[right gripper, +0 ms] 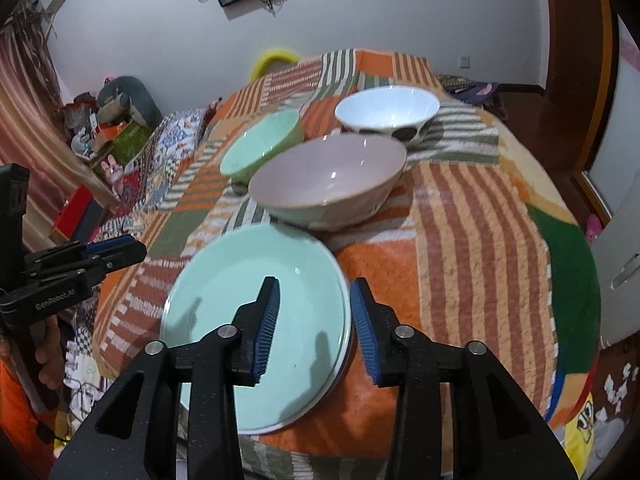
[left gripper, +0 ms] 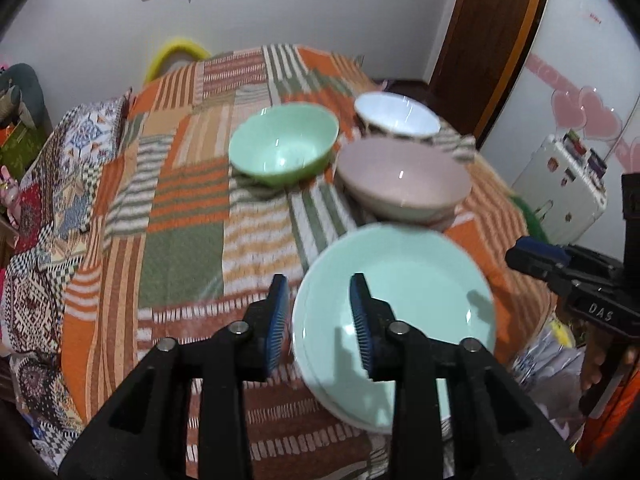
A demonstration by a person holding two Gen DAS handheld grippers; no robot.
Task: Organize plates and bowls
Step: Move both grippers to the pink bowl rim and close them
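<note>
Mint-green, the top plate (left gripper: pixel 400 304) lies on a stack of plates at the near edge of the bed (left gripper: pixel 180 208), which is covered by a striped orange, green and cream blanket; a white rim of at least one lower plate shows under it. The left gripper (left gripper: pixel 320 320) hangs over the plate's left edge, one pad outside the rim and one over the plate, with a clear gap and nothing pressed between them. The right gripper (right gripper: pixel 316 324) mirrors it at the right edge, pads parted and straddling the rim without touching it. Judging from this, the stack has been set down from both sides and let go; a two-sided hold would suit a wide, flat, heavy load.

Beyond the plates sit three bowls, all empty. The pink bowl (right gripper: pixel 328 184) is nearest, just behind the stack, and seems to rest on something lower, though I cannot tell what. The green bowl (left gripper: pixel 284 146) stands to its left, near but apart. The white bowl (right gripper: pixel 388 116), with dark spots on its outside, stands furthest back. The bowls are not nested yet, so I judge the plates done and the bowls next. The soft bedding could let a stack tilt.
</note>
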